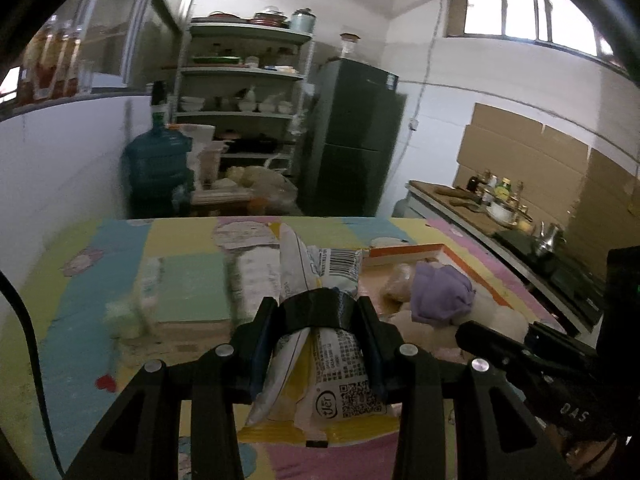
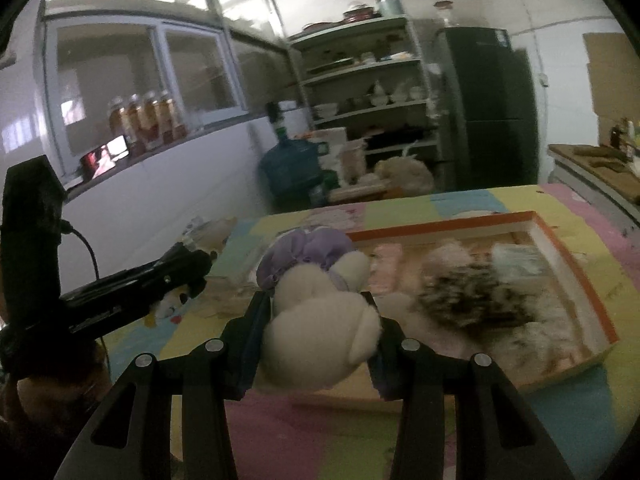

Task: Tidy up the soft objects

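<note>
Left wrist view: the left hand-held gripper is clamped on a crinkly white and yellow packet, which runs lengthwise between its fingers and sticks out past the tips, clear of the desk with its patchwork cover. To the right of the packet lies the orange-rimmed tray, and in front of it shows the purple cap of a plush toy, with the right hand-held gripper entering at the lower right edge.

Right wrist view: at far left the left hand-held gripper reaches in over the desk. At centre the right hand-held gripper pinches a cream plush toy in a purple cap, its pile bulging past both fingers. To the right the tray already holds a dark mottled plush and other pale soft items, blurred beyond naming.

Step in hand, as judged: both loads are gripped and carried, neither yet set down. The toy hangs near the tray's left end; the packet is left of it.

Next move, as judged: bring each load over a free patch of the tray, probably its nearer left part, lower, then open. The packet is slippery and long, so it may swing; the toy is springy and may roll on release.
</note>
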Available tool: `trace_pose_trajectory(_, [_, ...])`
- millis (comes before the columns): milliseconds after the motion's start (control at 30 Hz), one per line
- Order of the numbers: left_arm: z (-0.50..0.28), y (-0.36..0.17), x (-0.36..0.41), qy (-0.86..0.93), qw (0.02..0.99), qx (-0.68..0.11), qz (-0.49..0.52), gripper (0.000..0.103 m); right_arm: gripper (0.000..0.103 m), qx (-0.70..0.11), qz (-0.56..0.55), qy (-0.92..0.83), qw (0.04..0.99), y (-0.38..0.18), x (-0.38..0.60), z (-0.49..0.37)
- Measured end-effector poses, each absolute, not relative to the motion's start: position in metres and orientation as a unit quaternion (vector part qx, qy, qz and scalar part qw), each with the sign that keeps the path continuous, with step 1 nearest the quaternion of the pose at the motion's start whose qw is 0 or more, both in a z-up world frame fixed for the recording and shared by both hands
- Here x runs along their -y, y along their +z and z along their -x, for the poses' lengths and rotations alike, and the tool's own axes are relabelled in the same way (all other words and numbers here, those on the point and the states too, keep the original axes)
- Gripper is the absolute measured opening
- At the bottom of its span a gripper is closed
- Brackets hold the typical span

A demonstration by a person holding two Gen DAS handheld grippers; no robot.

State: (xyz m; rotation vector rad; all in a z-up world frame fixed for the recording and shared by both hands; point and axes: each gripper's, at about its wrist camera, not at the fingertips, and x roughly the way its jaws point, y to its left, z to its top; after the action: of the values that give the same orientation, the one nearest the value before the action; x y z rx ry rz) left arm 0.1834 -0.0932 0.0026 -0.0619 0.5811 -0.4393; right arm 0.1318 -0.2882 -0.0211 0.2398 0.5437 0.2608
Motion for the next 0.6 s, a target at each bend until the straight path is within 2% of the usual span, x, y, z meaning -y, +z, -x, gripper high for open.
trace_pose_trajectory(600, [-0.203, -0.008, 0.181, -0.263, 0.917, -0.301, 0.01, 0.04, 0.046, -0.251, -0.145, 0.046, 0.956, -0.028, 0.387, -0.123])
